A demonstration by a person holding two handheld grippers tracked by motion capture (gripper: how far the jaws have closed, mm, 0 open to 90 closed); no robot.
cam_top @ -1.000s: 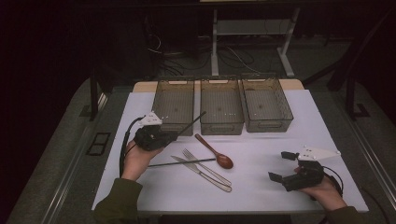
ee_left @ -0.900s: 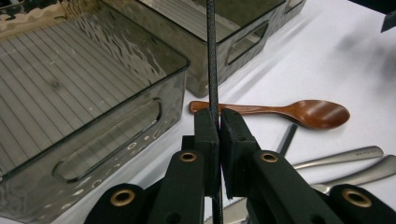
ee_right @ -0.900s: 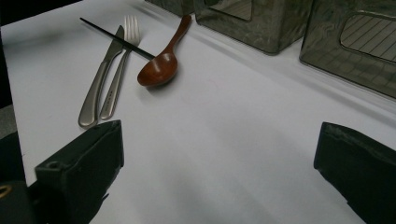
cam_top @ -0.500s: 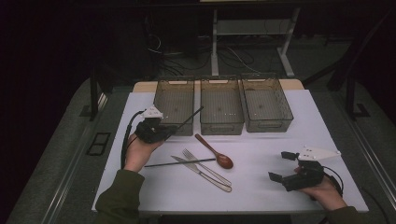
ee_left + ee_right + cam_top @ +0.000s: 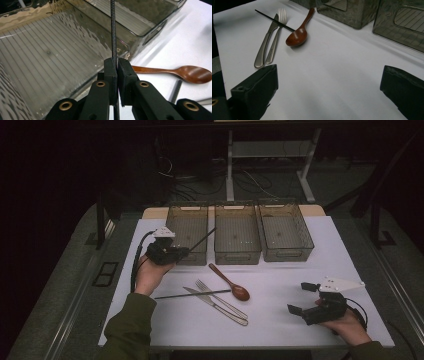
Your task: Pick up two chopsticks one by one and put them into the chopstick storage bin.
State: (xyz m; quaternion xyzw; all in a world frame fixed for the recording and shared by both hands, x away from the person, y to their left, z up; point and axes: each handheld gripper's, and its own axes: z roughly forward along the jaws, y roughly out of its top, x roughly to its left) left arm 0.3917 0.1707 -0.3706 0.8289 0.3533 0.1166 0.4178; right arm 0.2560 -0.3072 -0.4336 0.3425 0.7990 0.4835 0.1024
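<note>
The left tool [image 5: 181,253] is pinching a thin black chopstick [image 5: 202,240], its two jaws pressed together on the stick, which the left gripper view shows running straight up from between them [image 5: 113,35]. In the high view the stick slants up and to the right from the tool, its far end reaching over the gap between the left bin [image 5: 187,209] and the middle bin [image 5: 237,207]; the tool itself hangs at the near front corner of the left bin, above the white bench [image 5: 165,320]. In the left gripper view the ribbed floor of that smoky clear bin lies just beyond the jaws. A third bin [image 5: 285,205] stands to the right of the other two, all three side by side along the far part of the bench. In front of them lie a brown wooden spoon [image 5: 231,283], a second black chopstick [image 5: 192,294], a fork [image 5: 220,300] and a knife [image 5: 212,304], the fork and knife close together and the loose chopstick lying across them with one end near the spoon's bowl. The right tool [image 5: 302,299] rests low at the near right of the bench, well apart from the cutlery, its jaws spread wide with nothing but bare bench between them
</note>
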